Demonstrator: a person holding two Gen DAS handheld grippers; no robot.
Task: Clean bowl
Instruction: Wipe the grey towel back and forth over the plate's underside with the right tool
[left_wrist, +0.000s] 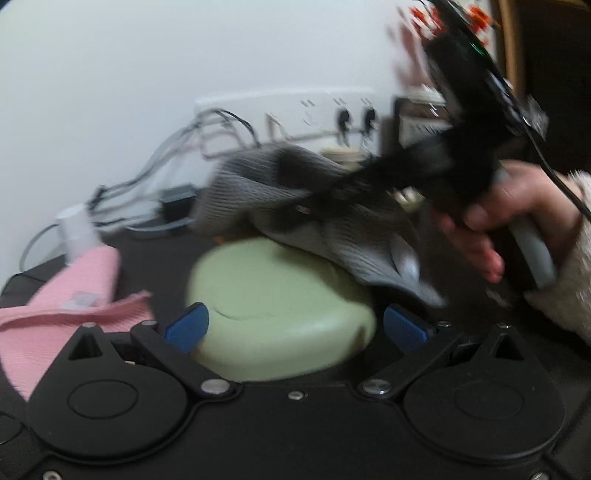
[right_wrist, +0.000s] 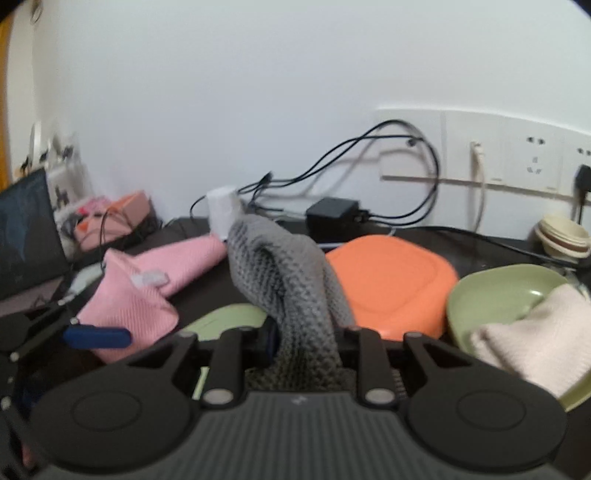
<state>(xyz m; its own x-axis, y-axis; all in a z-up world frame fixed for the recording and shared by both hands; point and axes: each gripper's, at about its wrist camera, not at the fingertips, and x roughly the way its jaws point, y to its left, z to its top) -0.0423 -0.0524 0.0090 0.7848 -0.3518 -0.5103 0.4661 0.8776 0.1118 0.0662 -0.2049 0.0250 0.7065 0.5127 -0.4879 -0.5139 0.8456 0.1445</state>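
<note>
We see a pale green bowl (left_wrist: 280, 314) turned upside down in the lower centre of the left wrist view, smooth and matte, a rounded square with its flat base up, resting on the dark table (left_wrist: 166, 251). The left gripper (left_wrist: 295, 325) stands spread, its two blue ribbed fingertips (left_wrist: 186, 326) flanking the bowl's near edge; whether they touch it we cannot tell. A grey knitted cloth (left_wrist: 266, 195), ribbed and bunched, drapes over the bowl's far right side, clenched in the right gripper (right_wrist: 306, 343), which a hand (left_wrist: 517, 221) in a fuzzy cream sleeve (left_wrist: 569, 288) holds at the right of the frame. In the right wrist view the grey cloth rises from between the closed jaws. We count three cloths: grey, a pink ribbed one (right_wrist: 147, 284) at left, a cream one (right_wrist: 535, 332) lying in a second, upright green bowl (right_wrist: 498, 291) at right. One orange dish (right_wrist: 391, 280), overturned, sits in the centre, with stacked cream cups (right_wrist: 563, 236) behind it.
</note>
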